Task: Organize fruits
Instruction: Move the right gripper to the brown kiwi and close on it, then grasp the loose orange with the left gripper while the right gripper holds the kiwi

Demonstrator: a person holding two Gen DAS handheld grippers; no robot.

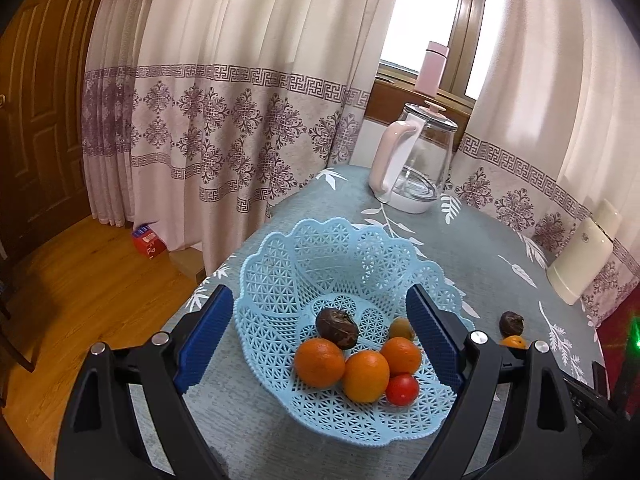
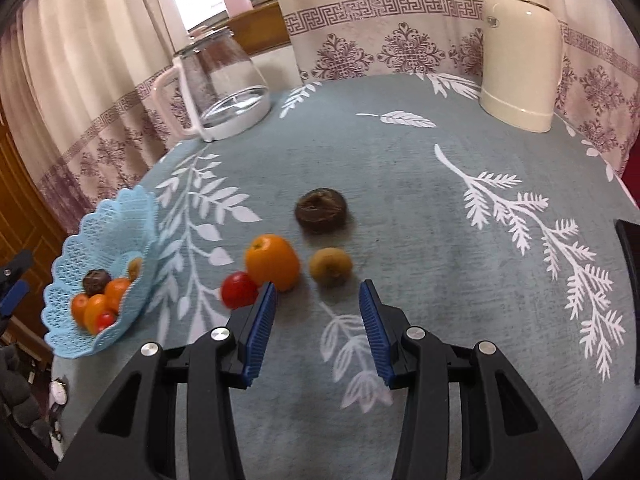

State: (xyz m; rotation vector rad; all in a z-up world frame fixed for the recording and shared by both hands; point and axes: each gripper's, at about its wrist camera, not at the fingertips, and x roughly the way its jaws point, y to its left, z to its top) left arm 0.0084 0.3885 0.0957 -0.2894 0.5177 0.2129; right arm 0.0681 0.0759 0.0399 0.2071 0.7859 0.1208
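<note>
A light blue lattice basket [image 1: 304, 256] [image 2: 100, 224] sits near the table's left edge. It holds three oranges [image 1: 320, 362], a dark brown fruit [image 1: 337, 328], a red fruit [image 1: 402, 389] and a yellowish fruit [image 1: 401, 328]. My left gripper [image 1: 320, 328] is open, its blue pads on either side of the basket. On the cloth lie an orange [image 2: 273, 262], a red fruit [image 2: 239, 290], a yellow-brown fruit [image 2: 331, 267] and a dark brown fruit [image 2: 321, 211]. My right gripper [image 2: 318, 292] is open and holds nothing, just short of the yellow-brown fruit.
A glass kettle [image 2: 224, 92] [image 1: 416, 160] with a pink handle stands at the back of the grey-blue leaf-patterned tablecloth [image 2: 440, 240]. A cream thermos [image 2: 520, 48] stands at the back right. Curtains hang behind. A dark object [image 2: 630, 280] lies at the right edge.
</note>
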